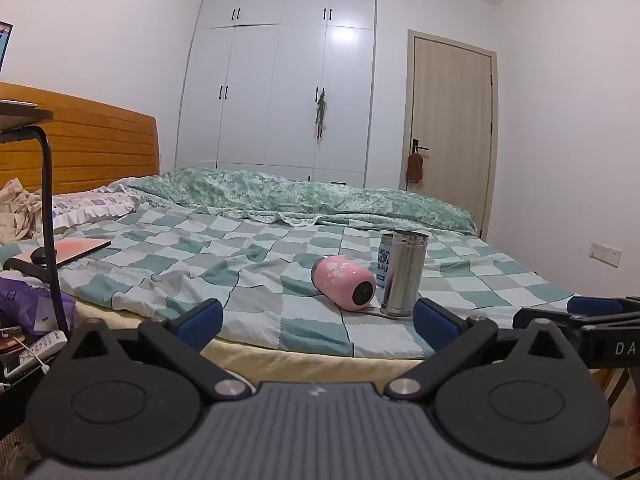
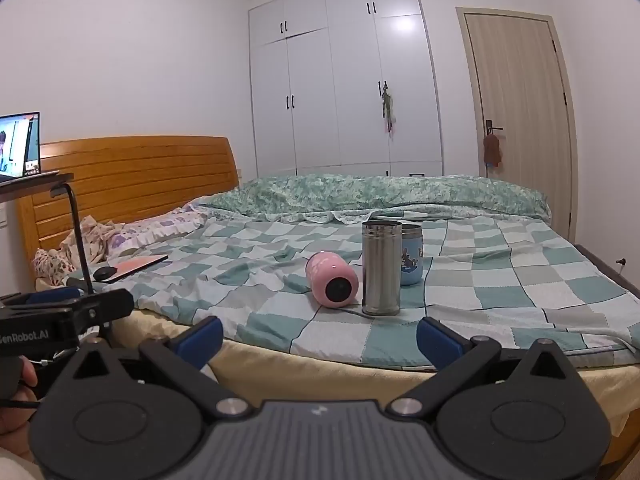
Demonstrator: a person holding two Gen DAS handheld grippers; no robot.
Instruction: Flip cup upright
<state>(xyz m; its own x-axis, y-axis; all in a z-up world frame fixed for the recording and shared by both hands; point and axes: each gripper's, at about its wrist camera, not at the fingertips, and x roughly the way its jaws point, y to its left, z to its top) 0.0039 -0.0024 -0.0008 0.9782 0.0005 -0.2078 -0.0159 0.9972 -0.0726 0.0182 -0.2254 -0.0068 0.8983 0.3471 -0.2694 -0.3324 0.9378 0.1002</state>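
A pink cup [image 1: 343,283] lies on its side on the checkered bedspread, its dark open mouth facing me; it also shows in the right wrist view [image 2: 331,284]. A steel tumbler [image 1: 403,273] [image 2: 381,267] stands upright just right of it, with a blue cup [image 1: 385,258] [image 2: 412,254] upright behind. My left gripper [image 1: 316,322] is open and empty, short of the bed's near edge, in front of the pink cup. My right gripper [image 2: 319,338] is open and empty, also before the bed edge. Each gripper shows at the edge of the other's view.
A folded green quilt [image 1: 304,196] lies across the far side of the bed. A tablet and a mouse [image 2: 132,266] lie at the left. A side table with a laptop [image 2: 20,148] stands left of the bed. Wardrobe and door are behind.
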